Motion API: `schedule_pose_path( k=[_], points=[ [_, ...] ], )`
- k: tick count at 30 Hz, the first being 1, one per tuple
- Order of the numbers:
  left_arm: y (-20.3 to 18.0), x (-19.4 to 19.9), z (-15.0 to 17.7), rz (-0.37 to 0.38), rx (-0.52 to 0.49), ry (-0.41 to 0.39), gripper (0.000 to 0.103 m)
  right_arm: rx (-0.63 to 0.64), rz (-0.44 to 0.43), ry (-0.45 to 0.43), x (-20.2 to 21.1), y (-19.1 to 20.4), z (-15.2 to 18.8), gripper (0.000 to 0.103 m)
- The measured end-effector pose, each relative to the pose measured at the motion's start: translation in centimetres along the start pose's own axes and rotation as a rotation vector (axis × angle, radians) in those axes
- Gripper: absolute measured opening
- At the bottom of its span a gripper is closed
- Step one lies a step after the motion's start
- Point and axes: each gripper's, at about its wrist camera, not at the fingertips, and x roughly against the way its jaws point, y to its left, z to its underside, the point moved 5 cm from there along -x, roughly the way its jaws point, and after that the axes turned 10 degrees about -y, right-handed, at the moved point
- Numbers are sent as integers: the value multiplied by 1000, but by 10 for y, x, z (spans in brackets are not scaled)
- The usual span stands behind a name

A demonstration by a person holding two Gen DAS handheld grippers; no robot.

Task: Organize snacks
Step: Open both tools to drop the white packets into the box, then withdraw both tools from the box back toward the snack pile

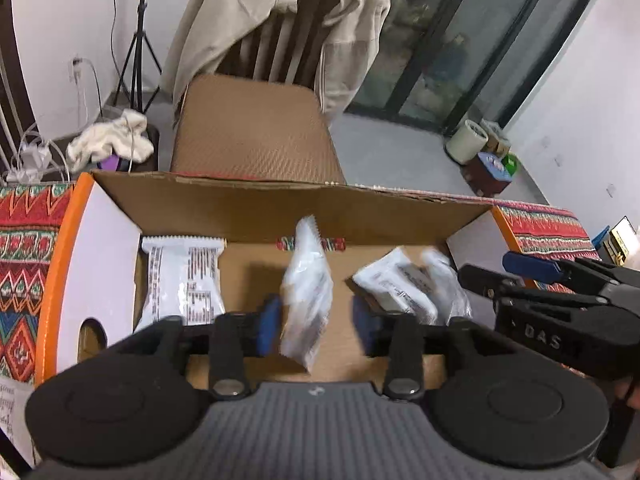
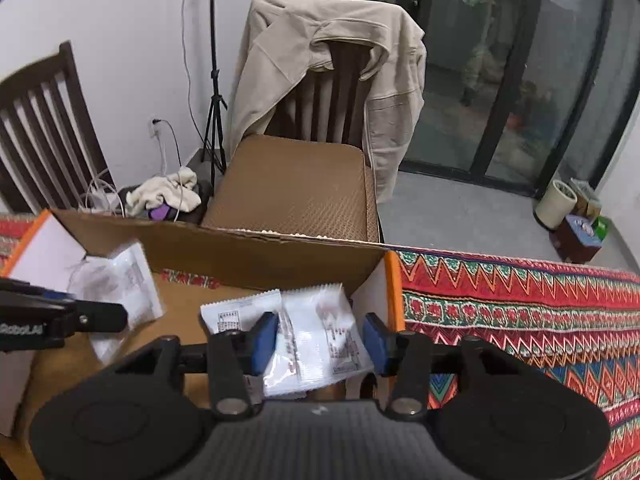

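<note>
Open brown cardboard box (image 1: 280, 200) on patterned worktop (image 2: 520, 300), blurred white snack packet (image 1: 306, 292) between parted left gripper (image 1: 316, 320) fingers, contact unclear, right gripper (image 2: 320, 338) fingers spread over overlapping packets (image 2: 332, 328), bottoms hidden.

Cardboard box (image 1: 248, 204): matt brown inside. Snack packets (image 2: 320, 336): glossy white plastic film, crinkled. Tablecloth (image 2: 520, 304): woven patterned cloth. Gripper pads (image 2: 266, 340): blue, matt. Chair (image 2: 320, 92): dark wood.

Both the left gripper (image 1: 318, 316) and the right gripper (image 2: 320, 340) have black plastic linkages, blue finger pads, silver round pivot screws and a grey ribbed body.
</note>
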Motion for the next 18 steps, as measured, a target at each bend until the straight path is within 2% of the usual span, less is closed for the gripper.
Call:
schedule_pose_path(
  k=[2,3,6,8,10,12,14,18],
  points=[
    [-5,2,0,-5,-38,-32,55,-5,-17,-18,5,2,2,54],
    [-9,6,0,-25,-74,-55,54,-10,-29,-30,14,2,1,59],
    [-28,30,-1,-132,-280,-182,51,-31,-80,-73,47,-1,0,64],
    [-36,49,-4,-200,-377,-285,49,-25,-110,-109,77,-3,-1,66],
    [-36,69,-8,-219,-383,-378,49,-21,-128,-143,110,-7,-2,74],
    [-30,94,-8,-237,-396,-500,49,-43,-145,-159,141,-13,-1,77],
    [-27,116,-4,-232,-426,-571,50,-73,-176,-168,171,-19,3,78],
    [-21,146,5,-223,-368,-554,50,-120,-219,-213,226,-30,21,83]
  ],
)
